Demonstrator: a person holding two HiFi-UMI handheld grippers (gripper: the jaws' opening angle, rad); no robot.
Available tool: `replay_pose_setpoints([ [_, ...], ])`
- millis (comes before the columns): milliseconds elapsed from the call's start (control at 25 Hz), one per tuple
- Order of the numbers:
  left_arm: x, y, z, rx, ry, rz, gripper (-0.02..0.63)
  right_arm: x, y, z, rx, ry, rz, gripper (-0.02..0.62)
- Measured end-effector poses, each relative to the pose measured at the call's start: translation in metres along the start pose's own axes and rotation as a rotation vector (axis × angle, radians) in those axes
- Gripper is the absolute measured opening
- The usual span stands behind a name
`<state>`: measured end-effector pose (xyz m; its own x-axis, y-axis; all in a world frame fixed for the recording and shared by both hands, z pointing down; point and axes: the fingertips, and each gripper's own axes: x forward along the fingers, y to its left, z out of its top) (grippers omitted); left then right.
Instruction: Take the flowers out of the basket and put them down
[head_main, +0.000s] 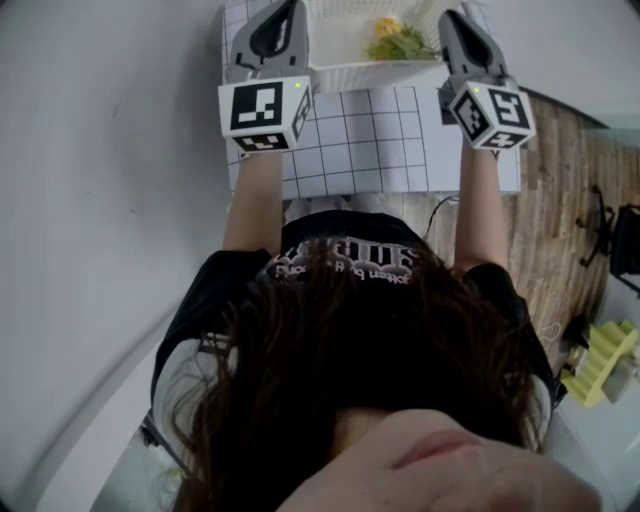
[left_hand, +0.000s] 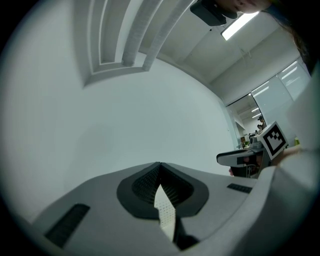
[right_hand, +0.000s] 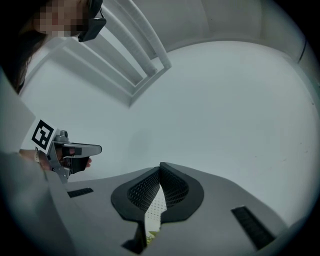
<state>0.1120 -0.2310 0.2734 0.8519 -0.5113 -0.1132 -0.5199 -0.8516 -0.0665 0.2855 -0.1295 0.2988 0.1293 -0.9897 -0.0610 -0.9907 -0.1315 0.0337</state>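
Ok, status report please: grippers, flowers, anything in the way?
Left gripper shut, empty. Right gripper shut, empty. Flowers in basket. Nothing blocks them.

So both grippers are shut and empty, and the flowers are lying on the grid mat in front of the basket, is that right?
Not quite. The flowers are inside the basket, not on the mat; the head view shows it. The left gripper and right gripper are indeed shut and empty.
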Motion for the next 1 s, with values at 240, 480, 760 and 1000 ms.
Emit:
replay_pose_setpoints([
  [240,0.009,0.000,0.002,0.001,-0.003,0.020,0.002,0.016,-0.007,-0.006,-0.020,0.048,0.060,0.023],
  [480,0.017,-0.004,0.002,0.010,0.000,0.027,0.002,0.028,-0.015,-0.008,-0.041,0.107,0.141,0.023],
  [760,0.023,-0.009,0.003,0.015,-0.001,0.024,0.002,0.042,-0.016,-0.012,-0.041,0.176,0.278,0.023],
  [1000,0.028,-0.008,0.007,0.033,-0.006,0.026,0.002,0.051,-0.021,-0.023,-0.111,0.272,0.356,0.025],
])
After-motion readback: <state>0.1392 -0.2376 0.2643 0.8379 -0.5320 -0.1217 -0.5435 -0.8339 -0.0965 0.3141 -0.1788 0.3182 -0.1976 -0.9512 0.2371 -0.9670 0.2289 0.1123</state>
